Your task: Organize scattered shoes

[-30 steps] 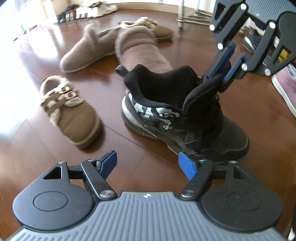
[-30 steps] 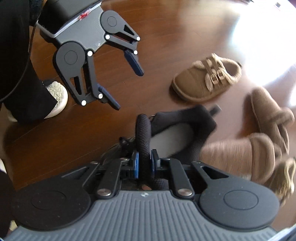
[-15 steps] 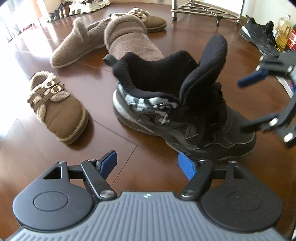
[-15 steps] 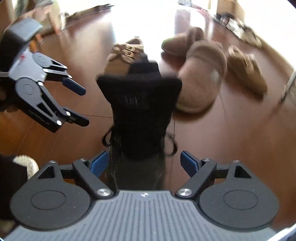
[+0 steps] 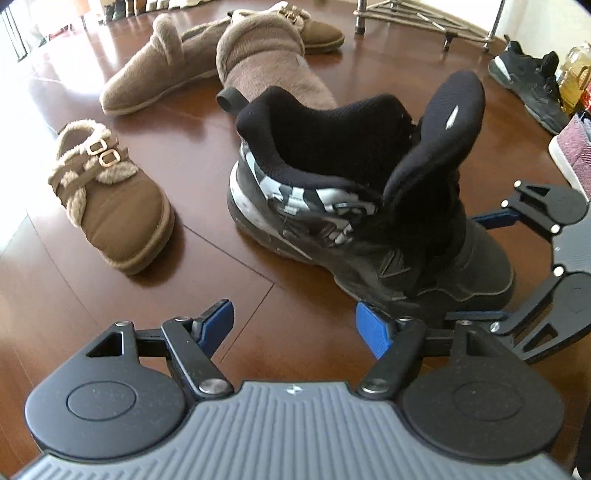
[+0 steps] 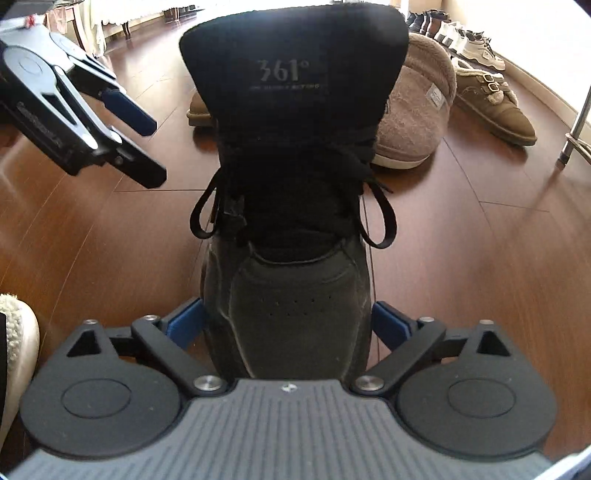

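A black high-top sneaker [image 5: 369,206] with a grey camouflage band stands upright on the wooden floor, its tongue raised. My right gripper [image 6: 288,317] straddles the toe of this sneaker [image 6: 291,184]; its jaws are opening, with the toe between the blue pads and no grip. In the left wrist view the right gripper [image 5: 487,266] sits low at the toe end. My left gripper [image 5: 293,317] hovers open beside the sneaker's side with only floor between its fingers. The right wrist view shows the left gripper [image 6: 151,151] at the upper left.
A brown buckle shoe [image 5: 110,199] lies left of the sneaker. Two tan fleece slippers [image 5: 162,74] [image 5: 266,59] and a second buckle shoe [image 5: 314,26] lie behind. Another black sneaker [image 5: 528,85], a pink shoe [image 5: 572,147] and metal rack legs [image 5: 424,22] are at the right.
My right gripper let go of the sneaker's tongue, rolled over and dropped to the toe with its jaws spread. The left gripper sank a little toward the floor.
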The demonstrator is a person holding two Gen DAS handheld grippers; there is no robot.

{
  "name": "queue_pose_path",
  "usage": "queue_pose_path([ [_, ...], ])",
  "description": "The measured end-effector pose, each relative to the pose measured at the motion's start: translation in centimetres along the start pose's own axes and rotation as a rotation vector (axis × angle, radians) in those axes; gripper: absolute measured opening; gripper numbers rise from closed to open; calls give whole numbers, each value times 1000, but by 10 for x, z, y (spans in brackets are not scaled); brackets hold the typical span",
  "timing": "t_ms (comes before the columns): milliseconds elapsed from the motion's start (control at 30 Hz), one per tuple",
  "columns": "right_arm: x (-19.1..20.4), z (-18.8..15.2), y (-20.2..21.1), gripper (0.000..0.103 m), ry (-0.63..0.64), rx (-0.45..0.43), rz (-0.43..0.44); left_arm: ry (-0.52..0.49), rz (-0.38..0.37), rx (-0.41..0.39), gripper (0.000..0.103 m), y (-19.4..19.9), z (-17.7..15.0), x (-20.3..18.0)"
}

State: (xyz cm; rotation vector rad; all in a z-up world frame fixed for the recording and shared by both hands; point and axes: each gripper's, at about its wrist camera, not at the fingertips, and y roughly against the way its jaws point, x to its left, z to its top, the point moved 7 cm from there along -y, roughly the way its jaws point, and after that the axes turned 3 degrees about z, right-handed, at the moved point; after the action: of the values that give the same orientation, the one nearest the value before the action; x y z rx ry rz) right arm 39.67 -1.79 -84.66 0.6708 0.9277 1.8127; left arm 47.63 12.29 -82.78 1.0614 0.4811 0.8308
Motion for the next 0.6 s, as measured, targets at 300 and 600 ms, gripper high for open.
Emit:
queue_pose_path([
  [300, -27, -32, 30, 92, -95, 97, -57, -168, -75, -30, 73, -13, 17, -36],
  [600, -56, -87, 83, 91, -177, 156, -135, -619, -214, -96, 58, -34, 44, -132],
])
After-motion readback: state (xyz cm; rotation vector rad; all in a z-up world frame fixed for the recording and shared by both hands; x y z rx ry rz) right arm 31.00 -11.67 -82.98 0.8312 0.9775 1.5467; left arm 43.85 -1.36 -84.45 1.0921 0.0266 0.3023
